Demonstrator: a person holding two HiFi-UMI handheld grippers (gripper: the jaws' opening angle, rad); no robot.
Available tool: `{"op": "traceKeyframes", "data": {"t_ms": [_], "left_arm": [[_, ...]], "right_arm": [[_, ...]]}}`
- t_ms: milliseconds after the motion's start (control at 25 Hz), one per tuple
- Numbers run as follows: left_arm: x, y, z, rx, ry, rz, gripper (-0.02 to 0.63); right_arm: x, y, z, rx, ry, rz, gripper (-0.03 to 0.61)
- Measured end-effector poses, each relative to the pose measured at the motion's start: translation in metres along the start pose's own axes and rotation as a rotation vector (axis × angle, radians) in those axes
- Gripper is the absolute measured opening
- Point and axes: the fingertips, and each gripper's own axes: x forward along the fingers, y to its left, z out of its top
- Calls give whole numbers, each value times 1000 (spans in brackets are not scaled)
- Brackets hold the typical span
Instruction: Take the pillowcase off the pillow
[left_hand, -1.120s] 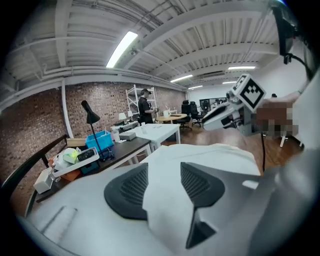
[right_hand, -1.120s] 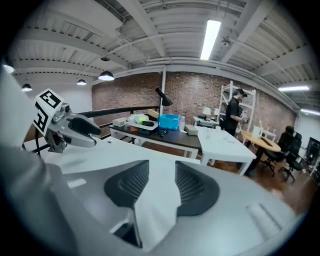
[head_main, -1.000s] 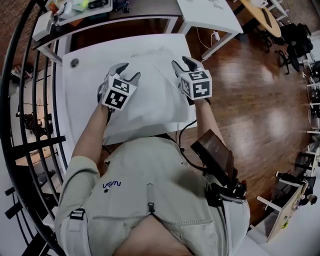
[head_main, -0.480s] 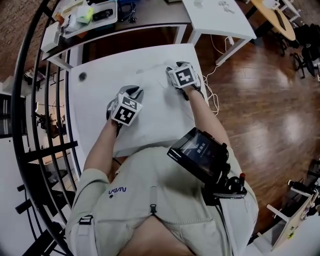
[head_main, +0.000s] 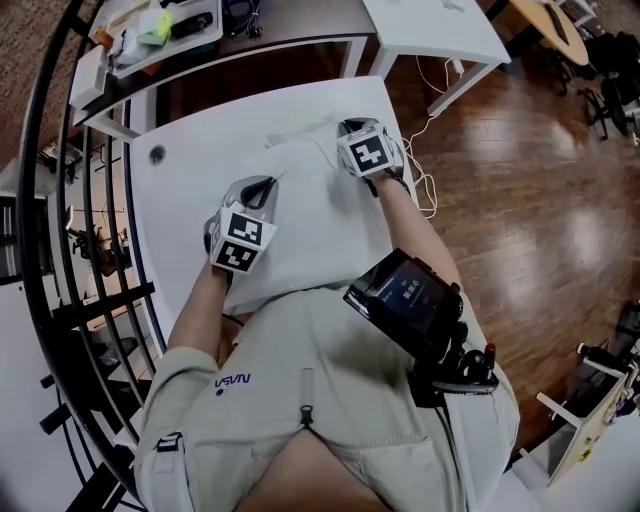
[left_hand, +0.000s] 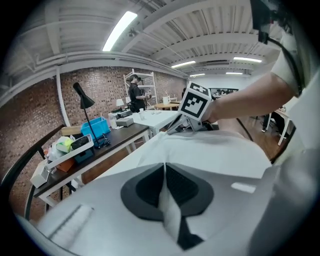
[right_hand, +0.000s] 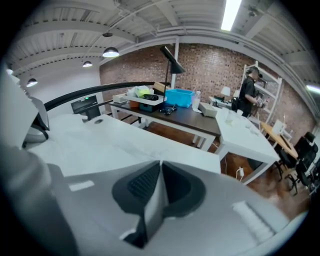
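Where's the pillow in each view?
Head view: pillow at centre, lying on the white table.
Left gripper view: centre to right, a white mound.
Right gripper view: lower left, wrinkled white fabric.
Shared landmark: the dark table, at the top in the head view, left of centre in the left gripper view, right of centre in the right gripper view.

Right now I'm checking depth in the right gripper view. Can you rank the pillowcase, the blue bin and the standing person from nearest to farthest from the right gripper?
1. The pillowcase: pinched in the right gripper, whose jaws have just been closing on it.
2. The blue bin: on the dark desk behind, centre.
3. The standing person: far back, upper right.
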Motion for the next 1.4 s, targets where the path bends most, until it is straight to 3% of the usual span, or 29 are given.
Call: {"op": "traceKeyframes", "data": {"t_ms": [200,360,560,640,760,840,920,1120,1280,1400], "left_arm": [[-43,-1,26,16,-104,8,17],[-66,4,25,-30,-149,28,17],[-74,25,17,-113,-171,101,17],[-65,35,8,-147,-159,115,17],[-42,47,-2,-173,-134,116,23],[-30,55,3,-171,-143,130,42],[-35,64,17,-168,-199,166,43],[-86,49,34,-171,-307,186,69],[-113,8,4,-154,-257,152,79],[-126,-20,-21,-109,-197,108,136]], "right_arm": [[-19,-36,13,44,-68,-135,15],[-36,-69,21,100,-132,-258,14],[-51,-127,-15,244,-99,-395,12],[-48,-134,-34,257,-63,-382,12],[-35,-120,-50,268,-69,-275,25],[-37,-107,-49,286,-107,-204,120],[-53,-97,-40,290,-177,-166,147],[-121,-58,-47,289,-316,-175,139],[-152,-9,-93,316,-275,-184,110],[-163,13,-128,352,-219,-175,123]]}}
